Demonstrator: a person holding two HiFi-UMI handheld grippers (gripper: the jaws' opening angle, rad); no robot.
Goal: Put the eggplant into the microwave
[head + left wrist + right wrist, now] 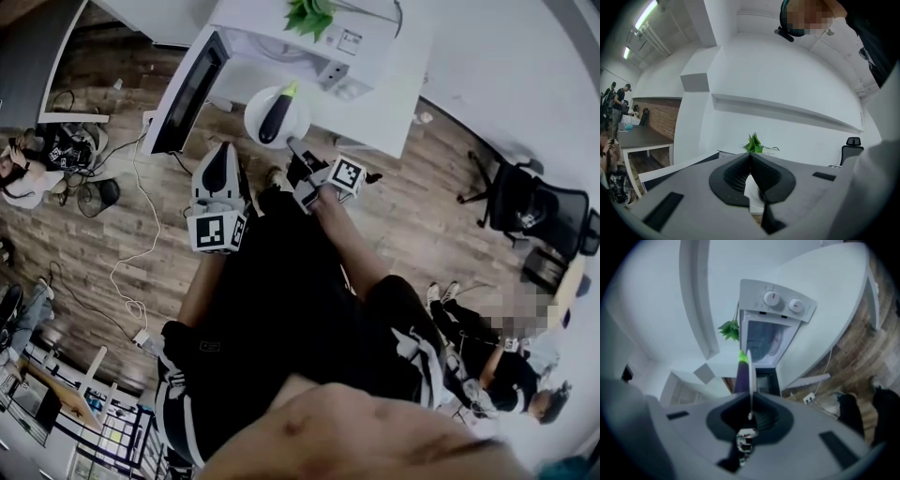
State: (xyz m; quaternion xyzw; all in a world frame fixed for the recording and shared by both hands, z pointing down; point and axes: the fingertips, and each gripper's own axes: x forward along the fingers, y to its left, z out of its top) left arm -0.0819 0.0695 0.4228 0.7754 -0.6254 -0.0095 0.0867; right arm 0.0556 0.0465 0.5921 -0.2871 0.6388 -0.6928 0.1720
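The right gripper [294, 150] has its jaws pressed on the rim of a white plate [253, 120]. In the right gripper view this rim shows as a thin white edge [749, 373] that stands upright between the two dark pads, so the grip is a pinch on the plate itself.

The eggplant [277, 114] lies on the plate, dark purple with a light green end, and that end points toward the microwave [323, 47]. The plate with the eggplant is outside the microwave, just in front of its opening. The microwave door [186, 92] stands open, swung out to the left in the head view. In the right gripper view the eggplant [740, 376] sits just left of the plate's edge, and behind it the microwave [764, 336] shows its bright inside and two round knobs [772, 298].

The left gripper [222, 152] is near the open door, apart from the plate. Its jaws are pressed together at the tips [750, 157] and nothing is between them. Through the small gap lower down something white shows, maybe the plate, but the view is too poor to be sure.

A small green plant [311, 14] stands on top of the microwave. The microwave rests on a white table [403, 89] over a wooden floor [422, 211]. A black office chair [525, 202] stands at the right, well apart from the table.
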